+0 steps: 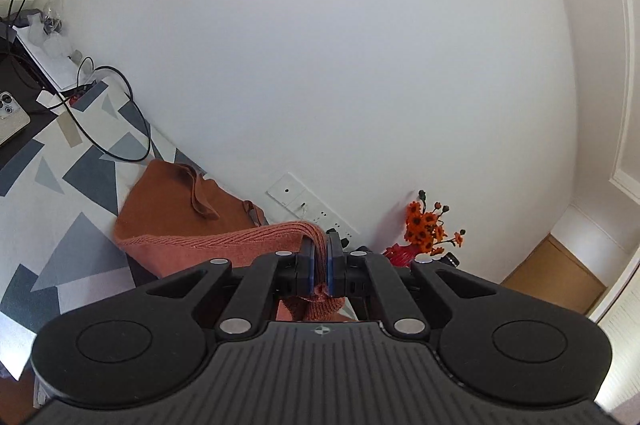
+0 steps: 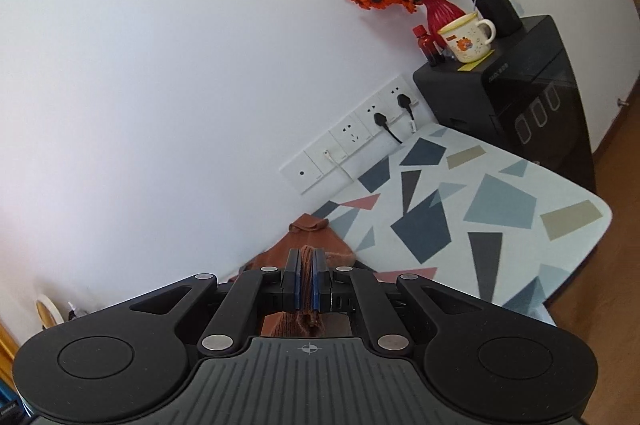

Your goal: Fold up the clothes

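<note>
So here's where I'm at with the folding. Both claws are clamped down on the same rust-orange knit sweater [image 1: 192, 221]. The left claw [image 1: 320, 265] has its pads squeezed nearly together with a ribbed edge of the knit bunched between them, and a bit of the fabric pokes out below the pads. The right claw [image 2: 307, 279] is the same deal: pads pinched on a thick wad of brownish-orange knit, barely any gap.

Both cameras are tipped up at the white wall [image 1: 320, 45], so I'm holding the sweater lifted off the surface [image 2: 460, 209], the one with the grey and blue geometric cloth. From the left view the rest of the sweater hangs or drapes down toward the surface edge by the wall, with what looks like a sleeve or strap flopped over it. From the right view I only see a small lump of it beyond the pads.

How far along? Honestly can't call it. The sweater is clearly not lying as a flat folded stack right now; it's up in the air, gripped at two spots. That would fit shaking it out to lay it flat, or carrying an edge over mid-fold. Either way, a neat fold on the surface is what's left.
</note>
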Tool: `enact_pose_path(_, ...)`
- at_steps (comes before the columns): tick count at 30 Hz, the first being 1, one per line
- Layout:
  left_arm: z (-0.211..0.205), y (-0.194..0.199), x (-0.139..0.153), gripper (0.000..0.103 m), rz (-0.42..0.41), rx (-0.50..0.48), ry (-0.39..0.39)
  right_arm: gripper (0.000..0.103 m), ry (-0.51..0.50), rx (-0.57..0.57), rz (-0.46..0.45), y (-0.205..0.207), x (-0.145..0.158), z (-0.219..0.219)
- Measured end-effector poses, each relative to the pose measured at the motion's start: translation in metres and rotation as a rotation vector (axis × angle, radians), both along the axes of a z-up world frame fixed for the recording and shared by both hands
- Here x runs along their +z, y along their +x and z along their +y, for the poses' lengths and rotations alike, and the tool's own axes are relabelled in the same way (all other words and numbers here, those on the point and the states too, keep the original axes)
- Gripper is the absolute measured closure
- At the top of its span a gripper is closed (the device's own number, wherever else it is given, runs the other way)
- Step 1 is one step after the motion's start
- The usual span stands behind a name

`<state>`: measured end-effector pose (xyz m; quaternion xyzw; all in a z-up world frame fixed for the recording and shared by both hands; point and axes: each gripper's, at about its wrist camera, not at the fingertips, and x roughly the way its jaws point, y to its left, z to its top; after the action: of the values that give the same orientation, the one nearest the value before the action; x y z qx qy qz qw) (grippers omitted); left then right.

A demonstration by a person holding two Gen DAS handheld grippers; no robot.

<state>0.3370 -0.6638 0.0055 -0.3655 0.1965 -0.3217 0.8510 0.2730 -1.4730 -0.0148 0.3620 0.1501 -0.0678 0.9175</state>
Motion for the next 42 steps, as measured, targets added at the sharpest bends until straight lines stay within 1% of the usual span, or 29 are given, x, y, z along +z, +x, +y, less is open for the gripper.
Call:
enact_pose_path(3,0.009,-0.009,0.004,0.098,0.001,-0.003,-0.029,0.098,-0.011,-0.002,0.026,-0.031,0.012,0.005)
enact_pose_path(6,0.017,-0.014,0.008,0.098,0.002,-0.006,-0.064,0.098,-0.007,-0.018,0.028,-0.057,0.025,0.01)
enact_pose_path(8,0.02,-0.012,0.009,0.098,-0.002,-0.006,-0.095,0.098,-0.009,-0.025,0.012,-0.066,0.034,0.012)
enact_pose_path(11,0.016,0.002,0.003,0.098,0.002,0.027,-0.103,0.098,-0.007,-0.044,-0.019,-0.065,0.038,0.011)
enact_pose_path(15,0.009,0.023,-0.004,0.098,0.008,0.071,-0.106,0.098,-0.02,-0.057,-0.02,-0.032,0.032,0.004)
enact_pose_path(18,-0.003,0.049,-0.002,0.098,-0.008,0.105,-0.051,0.098,-0.019,-0.07,-0.018,0.01,0.026,-0.008)
enact_pose_path(21,-0.012,0.077,0.009,0.098,-0.047,0.159,-0.008,0.098,-0.009,-0.092,-0.034,0.057,0.024,-0.028)
enact_pose_path(24,-0.022,0.105,0.02,0.098,-0.085,0.212,0.034,0.098,-0.017,-0.106,-0.071,0.105,0.028,-0.047)
enact_pose_path(27,-0.031,0.133,0.031,0.098,-0.123,0.266,0.076,0.098,-0.048,-0.095,-0.115,0.145,0.029,-0.061)
enact_pose_path(29,-0.036,0.147,0.023,0.098,-0.086,0.276,0.104,0.098,-0.052,-0.082,-0.096,0.168,0.019,-0.068)
enact_pose_path(32,-0.043,0.164,-0.005,0.098,0.005,0.277,0.174,0.098,-0.065,-0.067,-0.007,0.191,-0.013,-0.071)
enact_pose_path(36,-0.042,0.172,-0.069,0.098,0.226,0.274,0.251,0.098,-0.04,-0.07,0.182,0.204,-0.08,-0.071)
enact_pose_path(38,-0.039,0.17,-0.1,0.098,0.329,0.276,0.297,0.098,-0.073,-0.06,0.293,0.207,-0.112,-0.065)
enact_pose_path(40,-0.034,0.168,-0.124,0.097,0.421,0.268,0.32,0.098,-0.105,-0.049,0.4,0.21,-0.141,-0.06)
enact_pose_path(41,-0.034,0.169,-0.131,0.097,0.459,0.254,0.348,0.093,-0.119,-0.038,0.439,0.212,-0.145,-0.057)
enact_pose_path(42,-0.036,0.171,-0.132,0.096,0.491,0.243,0.386,0.083,-0.133,-0.028,0.479,0.213,-0.149,-0.054)
